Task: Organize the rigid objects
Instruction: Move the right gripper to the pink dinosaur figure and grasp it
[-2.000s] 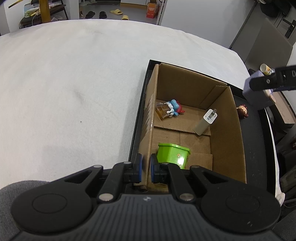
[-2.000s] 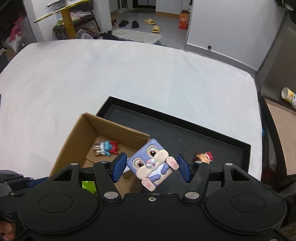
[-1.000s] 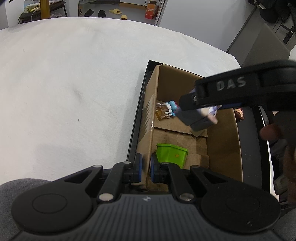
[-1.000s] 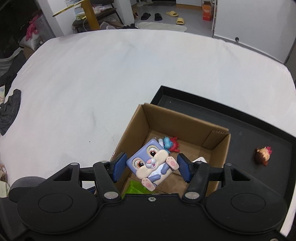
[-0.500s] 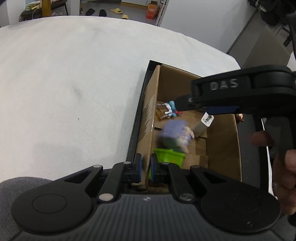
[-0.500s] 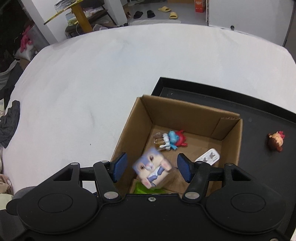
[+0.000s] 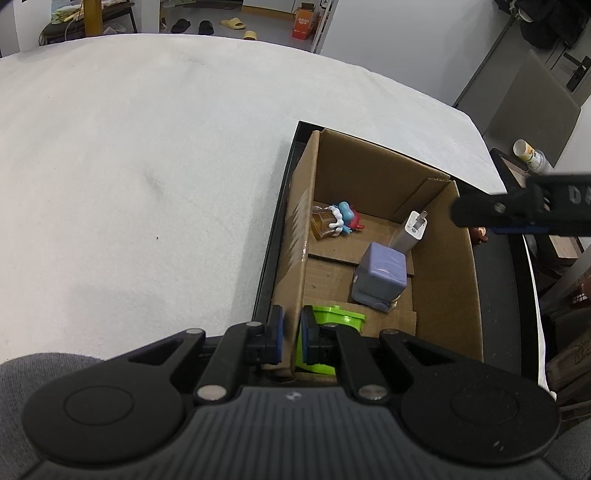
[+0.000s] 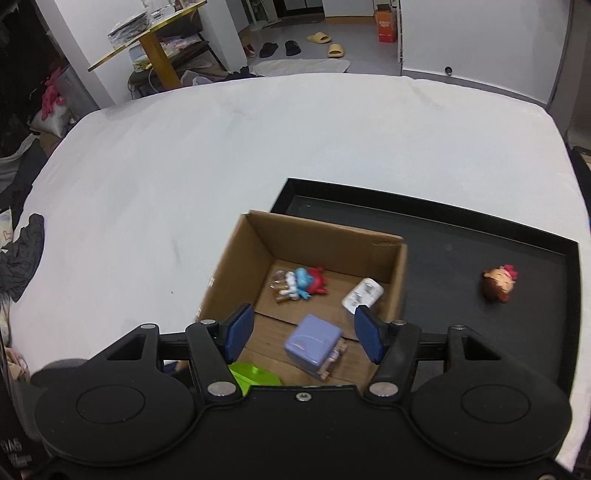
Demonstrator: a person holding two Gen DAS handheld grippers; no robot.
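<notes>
This looks like a room in a home. Slippers [image 8: 327, 42] and dark shoes [image 8: 279, 48] lie on the floor past a big white bed [image 8: 258, 147]. Clothes [image 8: 22, 251] lie in a heap beside it. A small table [image 8: 147, 33] holds papers.

Both views are evenly lit by soft, diffuse indoor light, bright enough to wash the white tablecloth [image 7: 147, 166] nearly flat. Shadows are faint: a soft grey patch lies on the cloth just left of the cardboard box [image 7: 447, 288], and the box's inner walls are darker than its floor. Fisheye distortion bows the cloth's far edge and bends the black tray [image 8: 535, 258] at the rim. In the right wrist view the purple block toy [image 8: 314, 341] inside the box is slightly motion-blurred; corners dim.
</notes>
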